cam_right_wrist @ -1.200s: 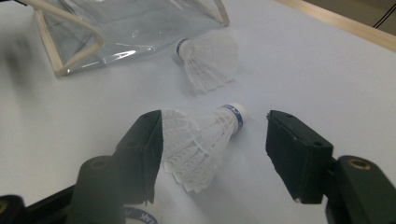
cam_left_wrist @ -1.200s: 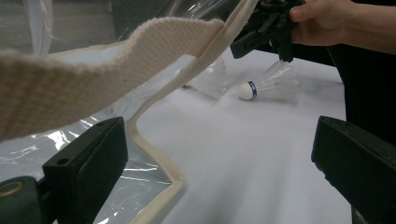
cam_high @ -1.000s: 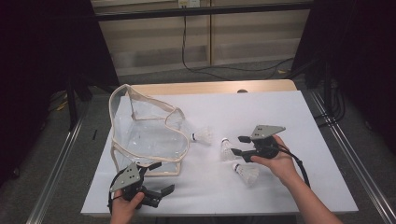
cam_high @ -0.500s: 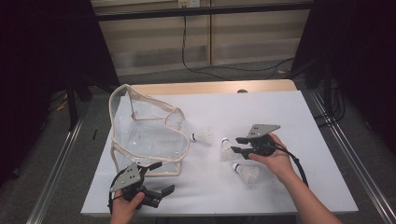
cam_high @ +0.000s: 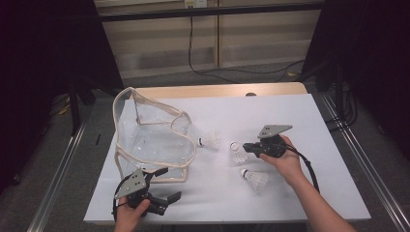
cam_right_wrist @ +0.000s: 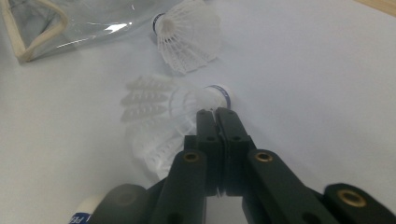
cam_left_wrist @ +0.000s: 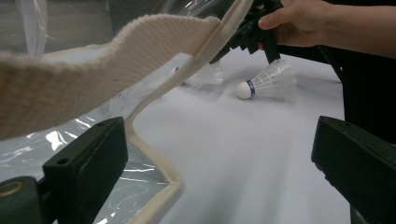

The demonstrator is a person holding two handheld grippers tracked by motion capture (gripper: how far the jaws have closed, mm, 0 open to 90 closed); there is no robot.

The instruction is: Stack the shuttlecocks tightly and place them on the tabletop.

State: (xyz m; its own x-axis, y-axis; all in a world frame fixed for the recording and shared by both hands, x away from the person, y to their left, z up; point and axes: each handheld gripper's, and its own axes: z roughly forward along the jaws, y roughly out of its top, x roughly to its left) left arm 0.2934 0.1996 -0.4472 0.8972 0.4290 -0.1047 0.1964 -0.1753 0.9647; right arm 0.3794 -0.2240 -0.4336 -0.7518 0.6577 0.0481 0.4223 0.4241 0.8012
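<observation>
Lying at the lower left of the high view, the left tool (cam_high: 162,199) is held with its jaws spread wide beside the clear bag (cam_high: 150,140). Right of centre, the right tool (cam_high: 247,147) has just been closing and is clamped on a shuttlecock (cam_high: 237,152) on the table (cam_high: 290,111).

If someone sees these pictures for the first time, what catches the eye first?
Three white shuttlecocks lie on the white table. The right gripper, jaws just closed, pinches the middle shuttlecock by its skirt. At the left stands a clear bag with cream edging, and the left gripper waits open beside it.
</observation>
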